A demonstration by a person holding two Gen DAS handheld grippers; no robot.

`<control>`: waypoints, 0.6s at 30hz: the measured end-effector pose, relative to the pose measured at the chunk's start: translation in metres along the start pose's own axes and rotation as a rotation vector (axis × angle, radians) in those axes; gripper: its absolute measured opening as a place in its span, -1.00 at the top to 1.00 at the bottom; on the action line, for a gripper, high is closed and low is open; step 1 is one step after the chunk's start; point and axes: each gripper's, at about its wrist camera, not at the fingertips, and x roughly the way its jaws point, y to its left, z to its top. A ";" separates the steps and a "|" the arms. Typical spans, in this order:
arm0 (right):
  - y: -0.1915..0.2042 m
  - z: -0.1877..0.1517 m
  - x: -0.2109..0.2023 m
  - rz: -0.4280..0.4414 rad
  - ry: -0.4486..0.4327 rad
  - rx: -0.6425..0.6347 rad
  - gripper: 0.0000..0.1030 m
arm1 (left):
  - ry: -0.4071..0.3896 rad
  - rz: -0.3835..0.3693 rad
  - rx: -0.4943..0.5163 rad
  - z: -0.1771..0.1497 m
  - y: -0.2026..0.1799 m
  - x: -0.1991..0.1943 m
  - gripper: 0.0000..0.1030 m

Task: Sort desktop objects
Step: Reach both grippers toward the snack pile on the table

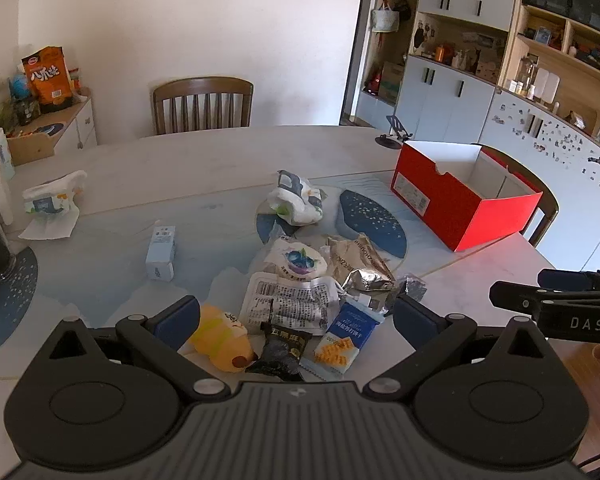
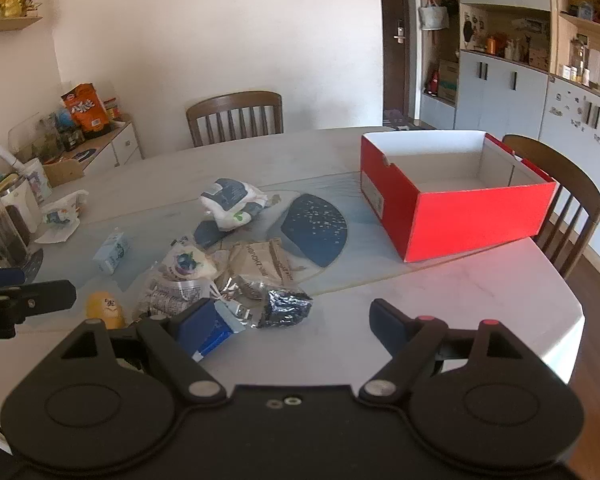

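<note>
A heap of snack wrappers (image 1: 300, 280) (image 2: 228, 280) lies near the table's front edge: a yellow plush toy (image 1: 222, 336) (image 2: 105, 308), a black sachet (image 1: 280, 350), a blue cracker packet (image 1: 346, 338), foil wrappers (image 2: 284, 306) and a clear printed bag (image 1: 292, 304). An open red shoebox (image 1: 464, 200) (image 2: 456, 196) stands at the right, empty inside. My left gripper (image 1: 296, 320) hangs open just above the heap, touching nothing. My right gripper (image 2: 296, 320) is open over the table right of the heap, its left finger (image 2: 198, 324) in front of the blue packet.
A small light-blue carton (image 1: 161, 250) (image 2: 112, 252) and a crumpled tissue pack (image 1: 52, 202) (image 2: 62, 214) lie to the left, a crumpled white bag (image 1: 298, 200) (image 2: 230, 202) behind the heap. Wooden chairs (image 1: 202, 104) (image 2: 560, 200) stand at the far and right sides. Jars (image 2: 4, 224) crowd the left edge.
</note>
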 end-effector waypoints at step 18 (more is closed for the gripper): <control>0.005 0.004 0.000 0.036 -0.004 -0.042 -0.63 | -0.006 0.014 -0.012 -0.002 0.001 0.000 -1.00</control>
